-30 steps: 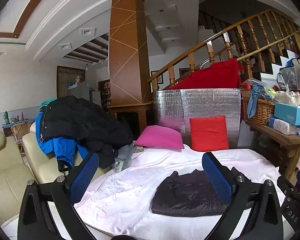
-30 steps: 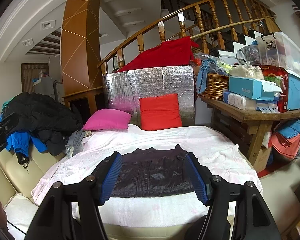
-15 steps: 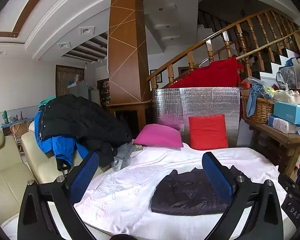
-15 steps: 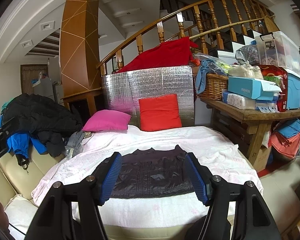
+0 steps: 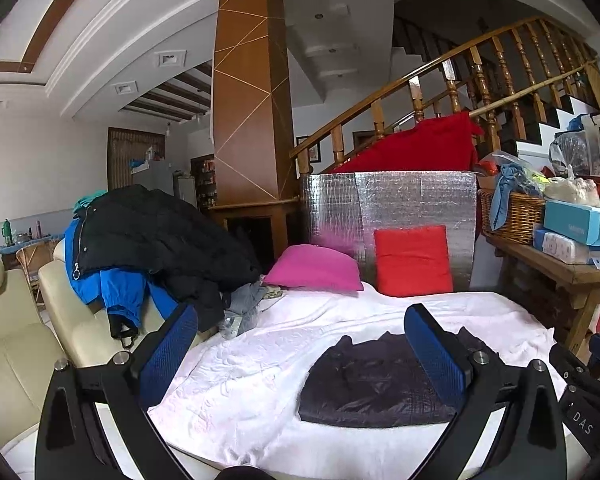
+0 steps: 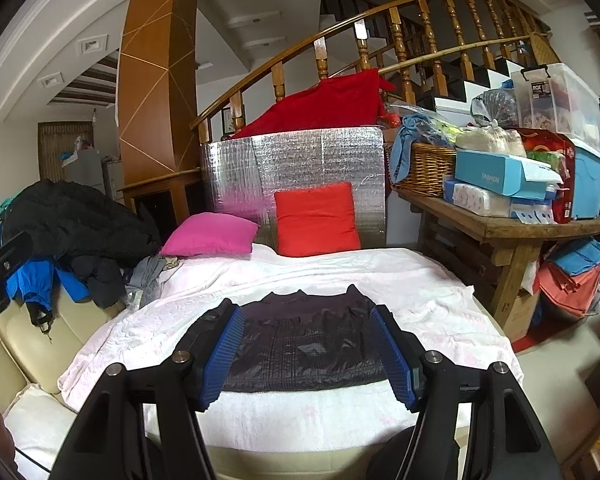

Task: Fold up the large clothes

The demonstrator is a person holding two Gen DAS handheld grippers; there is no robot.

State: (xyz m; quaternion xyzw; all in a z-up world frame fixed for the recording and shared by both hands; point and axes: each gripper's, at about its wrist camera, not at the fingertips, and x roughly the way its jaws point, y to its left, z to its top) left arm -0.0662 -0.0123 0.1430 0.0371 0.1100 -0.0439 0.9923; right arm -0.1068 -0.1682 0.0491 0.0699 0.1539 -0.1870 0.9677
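A dark quilted garment [image 6: 304,344] lies folded into a flat rectangle on the white cover [image 6: 380,276] of the bed. In the left wrist view the same garment [image 5: 364,384] sits toward the right. My right gripper [image 6: 308,354] hovers open in front of it, blue pads either side, nothing between them. My left gripper [image 5: 300,348] is open too, held over the white cover [image 5: 260,360] to the garment's left, holding nothing. A heap of dark and blue jackets [image 5: 148,240] lies on the cream sofa [image 5: 16,340] at the left.
A pink cushion [image 6: 212,236] and a red cushion [image 6: 316,220] lean against a silver foil panel [image 6: 300,160] at the bed's far end. A cluttered wooden table [image 6: 500,228] with a wicker basket [image 6: 424,168] and boxes stands at the right. A staircase railing [image 6: 380,20] rises behind.
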